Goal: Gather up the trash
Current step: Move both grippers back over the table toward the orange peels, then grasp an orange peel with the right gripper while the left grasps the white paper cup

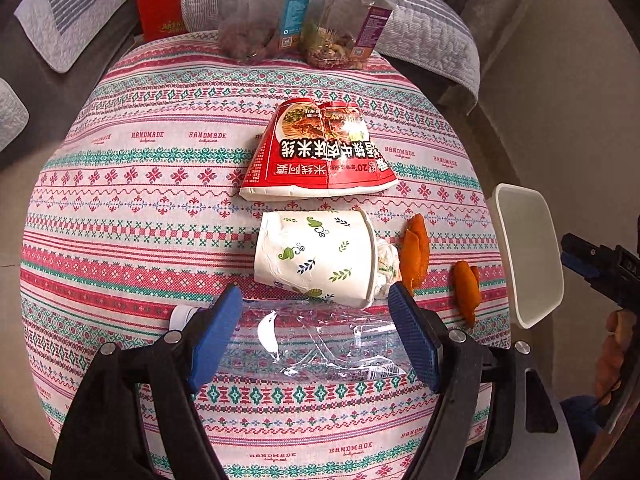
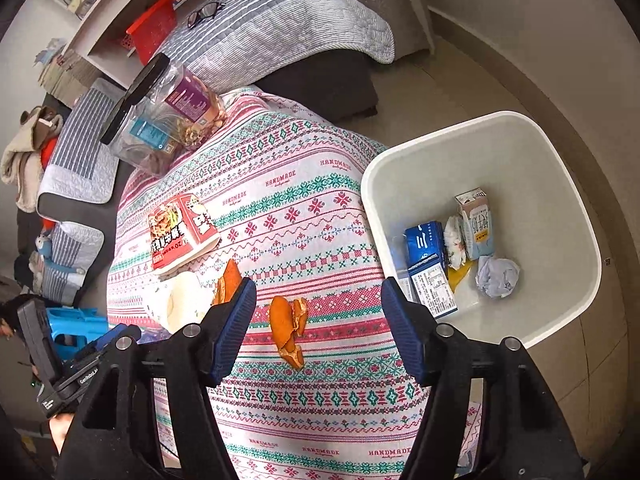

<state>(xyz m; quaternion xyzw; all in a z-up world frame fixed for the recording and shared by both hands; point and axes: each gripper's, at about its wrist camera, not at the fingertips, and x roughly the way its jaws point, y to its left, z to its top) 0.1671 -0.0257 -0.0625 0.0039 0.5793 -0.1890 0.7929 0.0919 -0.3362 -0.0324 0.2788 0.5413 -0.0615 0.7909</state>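
My left gripper (image 1: 314,300) is open, its blue fingers on either side of a crushed clear plastic bottle (image 1: 316,344) lying on the patterned tablecloth (image 1: 120,216). Beyond it lie a tipped paper cup (image 1: 316,258) stuffed with tissue, a flattened red noodle bowl (image 1: 316,152) and two orange peels (image 1: 416,250) (image 1: 467,288). My right gripper (image 2: 318,292) is open and empty above the nearer orange peel (image 2: 286,328). The white trash bin (image 2: 568,168) stands right of the table and holds cartons and crumpled paper.
Two clear snack jars (image 1: 260,12) (image 1: 348,20) with black lids stand at the table's far edge. A sofa with grey quilted covers (image 2: 280,28) lies beyond, glasses on it. The bin's rim (image 1: 528,256) shows in the left wrist view, by the right gripper (image 1: 600,268).
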